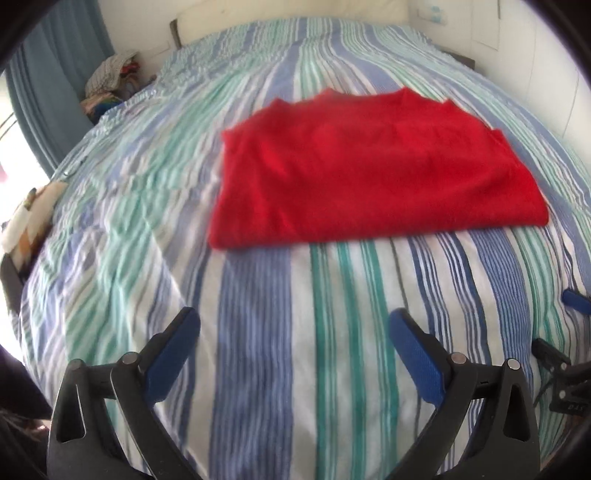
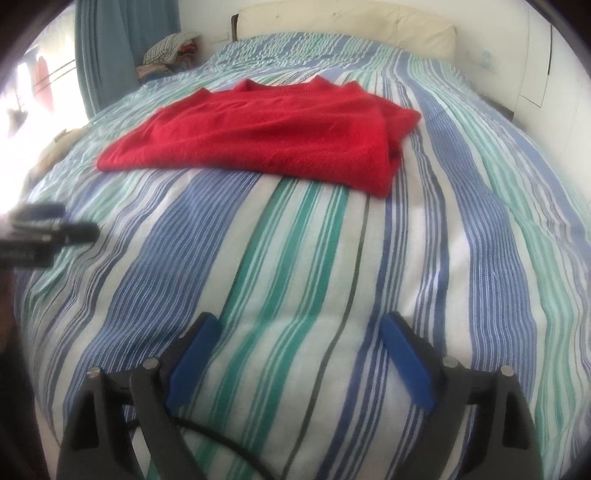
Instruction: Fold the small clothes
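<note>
A red knitted garment [image 1: 369, 166] lies folded flat on the striped bedspread [image 1: 258, 332], neckline toward the headboard. It also shows in the right wrist view [image 2: 266, 136], with stacked layers at its right edge. My left gripper [image 1: 293, 325] is open and empty, hovering over the bedspread well short of the garment's near edge. My right gripper [image 2: 297, 328] is open and empty, also short of the garment. The left gripper's body shows blurred at the left of the right wrist view [image 2: 44, 236]. Part of the right gripper shows at the right edge of the left wrist view [image 1: 572, 302].
A pile of clothes [image 1: 110, 81] sits beside the bed at the far left, next to a blue curtain [image 1: 55, 92]. A cream headboard [image 2: 343, 26] stands at the far end. A small cluttered surface [image 1: 29, 218] is at the left edge. A black cable [image 2: 221, 443] runs under the right gripper.
</note>
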